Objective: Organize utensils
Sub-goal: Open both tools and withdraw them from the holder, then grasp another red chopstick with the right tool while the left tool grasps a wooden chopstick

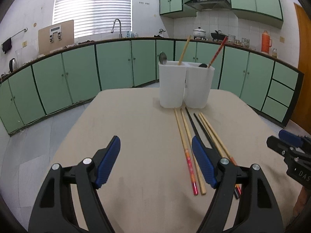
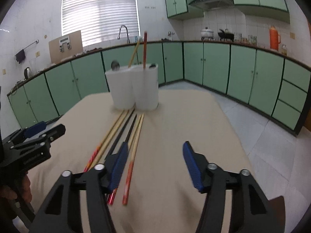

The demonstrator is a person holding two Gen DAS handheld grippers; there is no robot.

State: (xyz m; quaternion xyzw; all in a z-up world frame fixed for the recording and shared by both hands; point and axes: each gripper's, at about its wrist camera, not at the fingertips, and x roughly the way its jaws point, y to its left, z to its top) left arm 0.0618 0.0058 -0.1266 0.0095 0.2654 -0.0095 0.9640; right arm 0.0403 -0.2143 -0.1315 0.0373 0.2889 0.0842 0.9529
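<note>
Left wrist view: left claw point(image 1: 155, 162) gapes wide, empty, above bare desk point(image 1: 136, 126). Six chopsticks point(image 1: 194, 134) lie unsorted just before the white holder point(image 1: 185, 85), which already stands two chopsticks and spoons. Right claw point(image 2: 154, 165) part-open, empty. Open room both flanks; desk edges stay distant.

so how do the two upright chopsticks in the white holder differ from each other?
The plain chopstick is pale wood along all that shows; the red chopstick is red and patterned. The plain one stands in the left compartment, the red one in the right compartment. In the right wrist view the plain one leans more than the red one, which looks near vertical. Both rise well above the rim, one per compartment.
</note>
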